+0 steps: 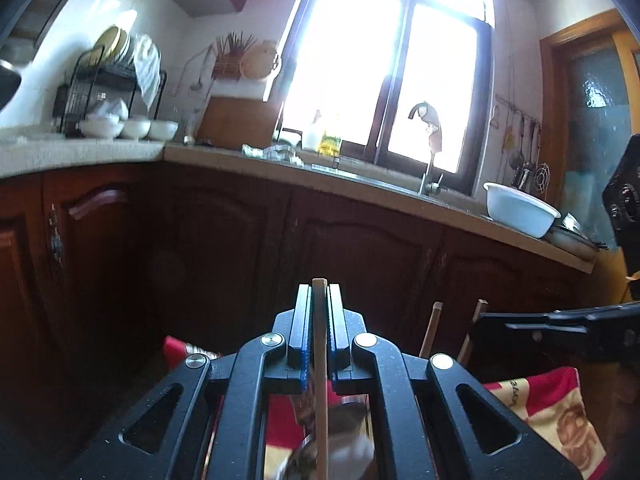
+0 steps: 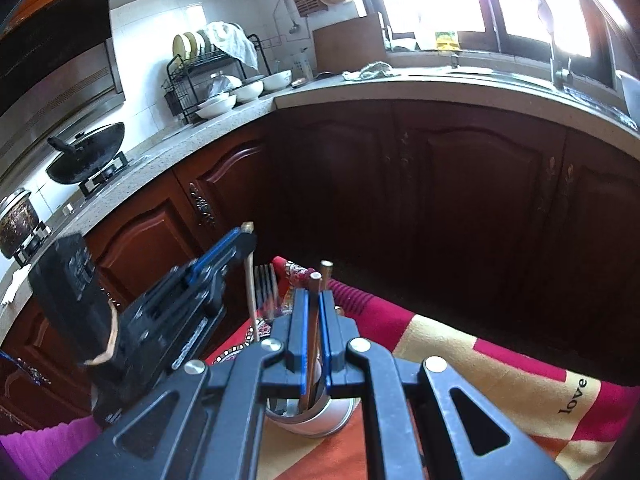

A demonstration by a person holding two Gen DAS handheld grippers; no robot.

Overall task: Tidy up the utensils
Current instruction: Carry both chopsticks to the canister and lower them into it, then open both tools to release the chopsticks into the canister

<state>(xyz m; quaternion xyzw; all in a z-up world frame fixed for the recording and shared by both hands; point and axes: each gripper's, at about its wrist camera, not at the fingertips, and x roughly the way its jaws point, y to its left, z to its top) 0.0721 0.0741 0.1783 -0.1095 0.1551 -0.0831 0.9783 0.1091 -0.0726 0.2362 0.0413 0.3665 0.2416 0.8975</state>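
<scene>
My left gripper (image 1: pixel 319 300) is shut on a single light wooden chopstick (image 1: pixel 320 360) that stands upright between its pads; it also shows in the right wrist view (image 2: pixel 250 280), held by the left gripper (image 2: pixel 244 240). My right gripper (image 2: pixel 314 308) is shut on a pair of darker chopsticks (image 2: pixel 318 292), whose lower ends reach into a round metal cup (image 2: pixel 312 420) on the red and cream cloth (image 2: pixel 460 360). The pair's top ends show in the left wrist view (image 1: pixel 434 328). A fork (image 2: pixel 266 284) stands behind, blurred.
Dark wooden cabinets (image 2: pixel 400 200) run under an L-shaped counter (image 2: pixel 360 88). On it are a dish rack (image 2: pixel 208 64), white bowls (image 2: pixel 240 96), a wok (image 2: pixel 86 152), a sink tap (image 1: pixel 430 152) and a white basin (image 1: pixel 520 208).
</scene>
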